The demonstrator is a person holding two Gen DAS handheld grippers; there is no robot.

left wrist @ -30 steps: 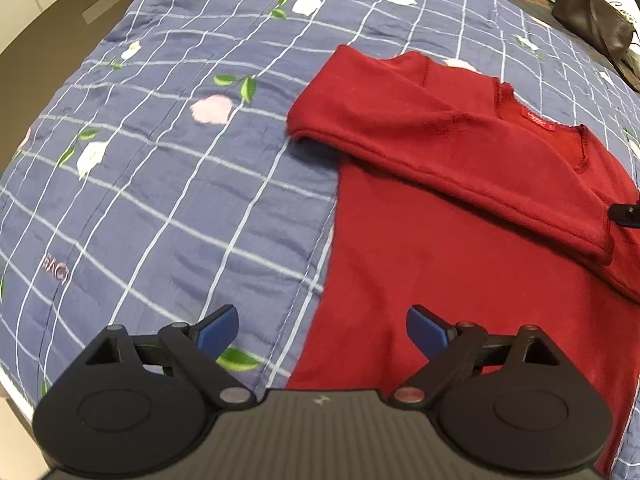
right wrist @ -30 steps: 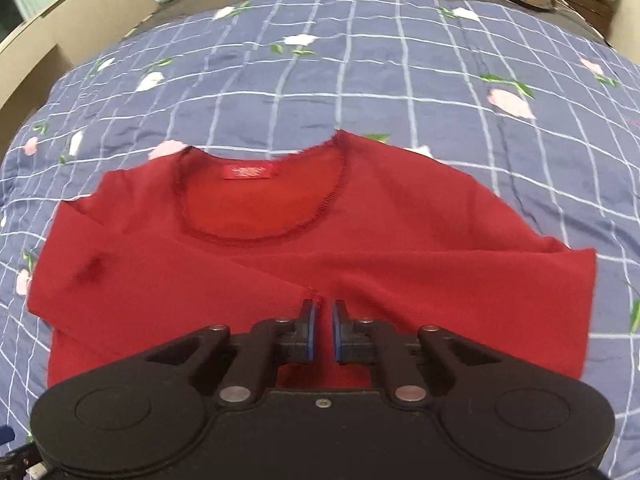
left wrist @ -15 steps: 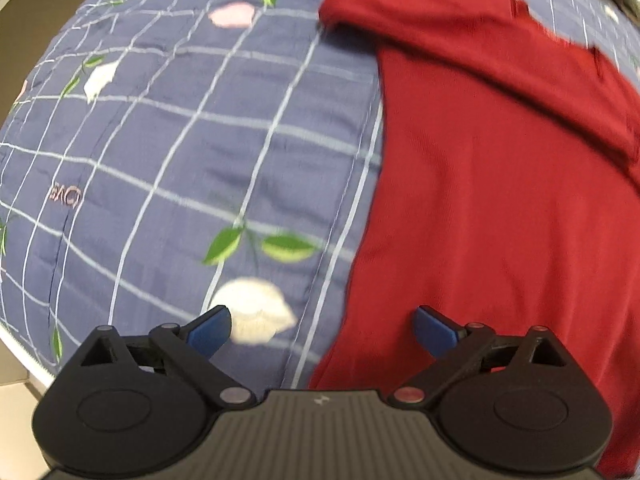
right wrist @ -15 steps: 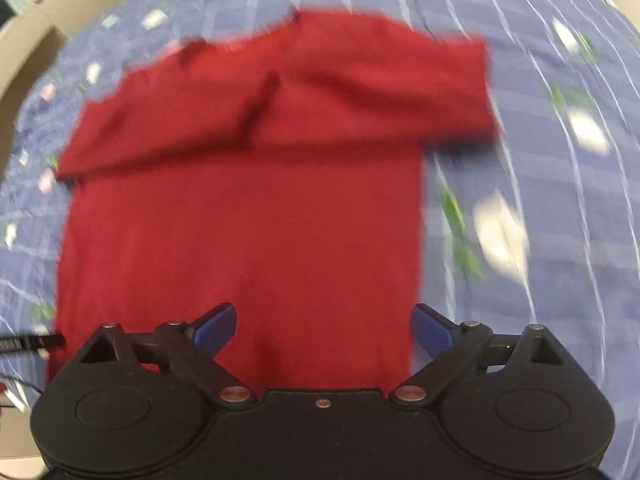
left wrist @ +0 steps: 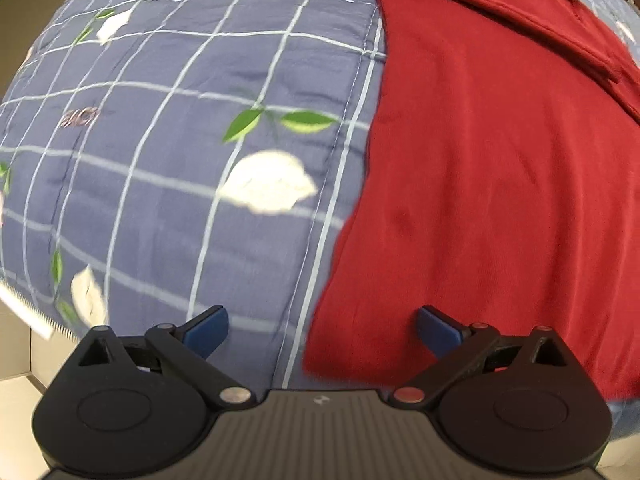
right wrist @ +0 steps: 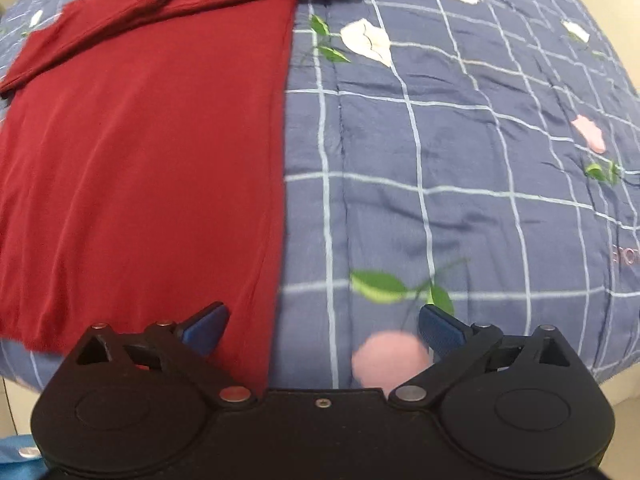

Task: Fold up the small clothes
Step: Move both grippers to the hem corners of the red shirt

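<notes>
A dark red long-sleeved top (left wrist: pixel 492 168) lies flat on the bed, both sleeves folded across its chest at the far end. My left gripper (left wrist: pixel 323 330) is open, just above the top's near left hem corner, which lies between its blue fingertips. In the right wrist view the same red top (right wrist: pixel 152 152) fills the left half. My right gripper (right wrist: pixel 323 330) is open over the near right hem corner; its left fingertip sits over the red cloth and its right one over the quilt.
The bed is covered by a blue quilt (left wrist: pixel 168 152) with a white grid and flower prints, seen also as the quilt (right wrist: pixel 460 168) right of the top. The quilt's near edge drops off just in front of both grippers; pale floor shows at the lower left.
Both grippers have moved back from the sleeves and collar to the top's hem corners. The right gripper, shut a second ago, now stands open. The left stayed open.
</notes>
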